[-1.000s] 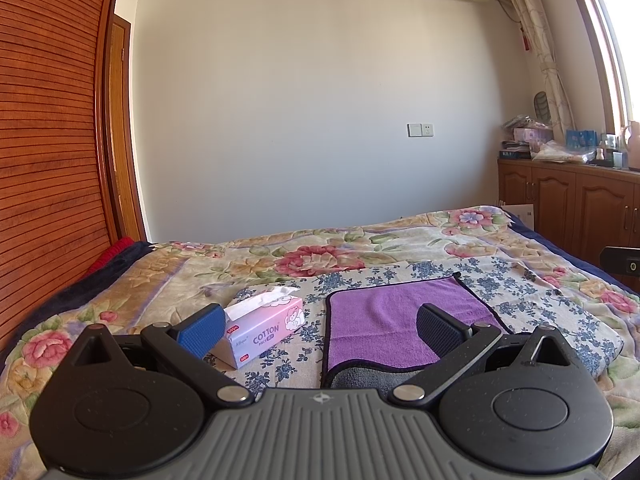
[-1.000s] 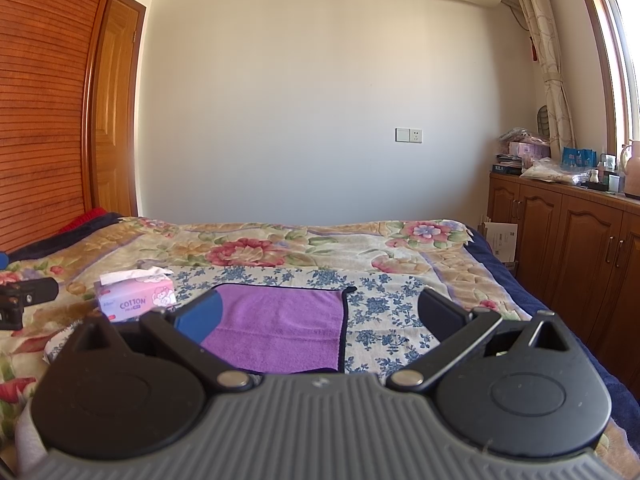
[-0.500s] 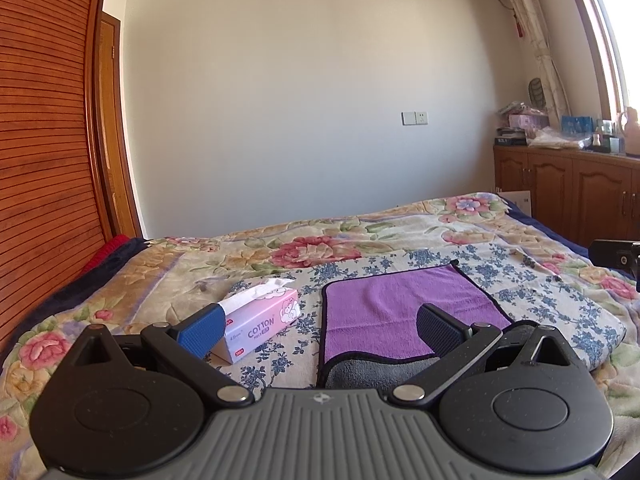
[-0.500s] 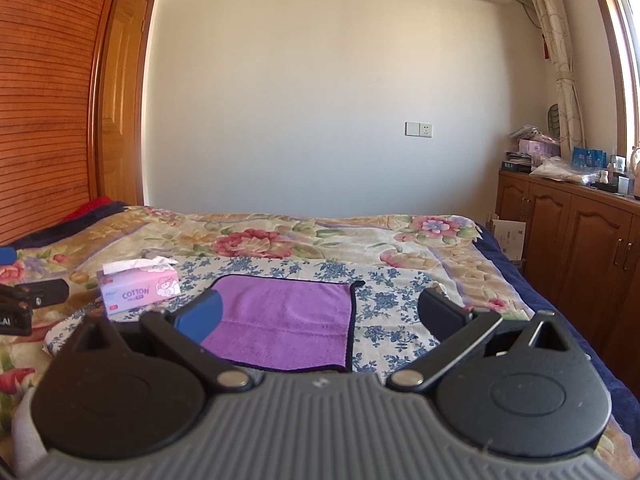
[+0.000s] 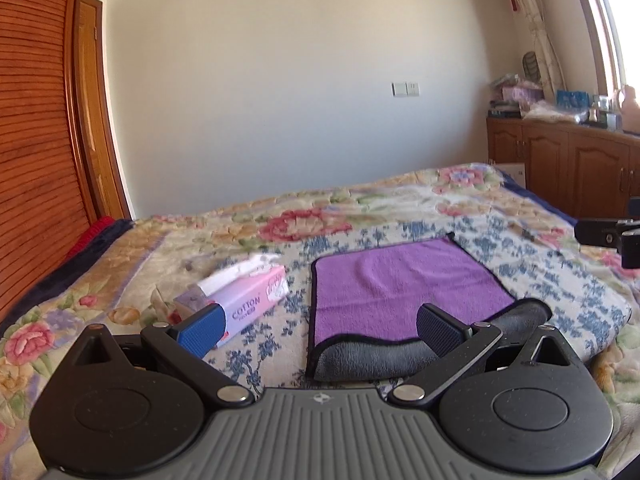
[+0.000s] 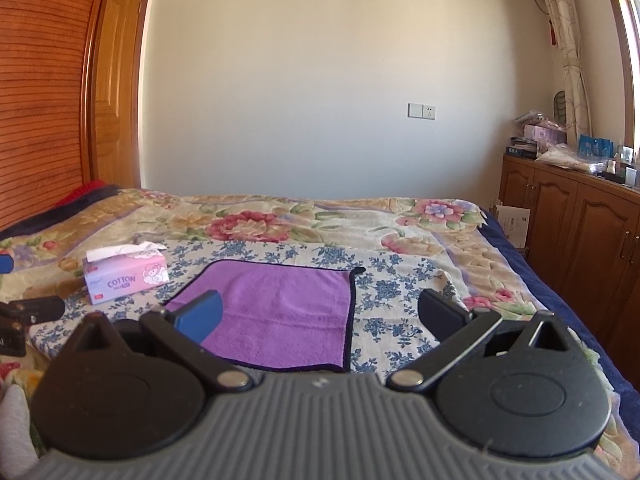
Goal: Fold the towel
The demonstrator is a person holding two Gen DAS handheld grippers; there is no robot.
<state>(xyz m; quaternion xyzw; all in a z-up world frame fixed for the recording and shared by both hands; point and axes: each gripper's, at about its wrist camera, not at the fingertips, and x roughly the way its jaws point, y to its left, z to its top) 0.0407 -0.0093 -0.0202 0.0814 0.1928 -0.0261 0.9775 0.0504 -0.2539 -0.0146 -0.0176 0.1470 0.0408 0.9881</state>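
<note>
Both grippers spread wide, empty. Towel (image 5: 400, 284) flat on bed (image 6: 400, 232), just ahead: right of centre for left gripper (image 5: 318, 324), left of centre for right gripper (image 6: 320, 316). Long axis runs away. Neither clearly nearer.

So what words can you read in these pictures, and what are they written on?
"COTTON": printed on the front of the pink and white cardboard tissue box lying on the flowery bedspread, readable in both views.
Small line under "COTTON" on the box: too small to read.
Blue packets on the wooden cabinet: too small to read.
White paper leaning beside the cabinet: too small to read.
Purple towel: no writing shows.
</note>
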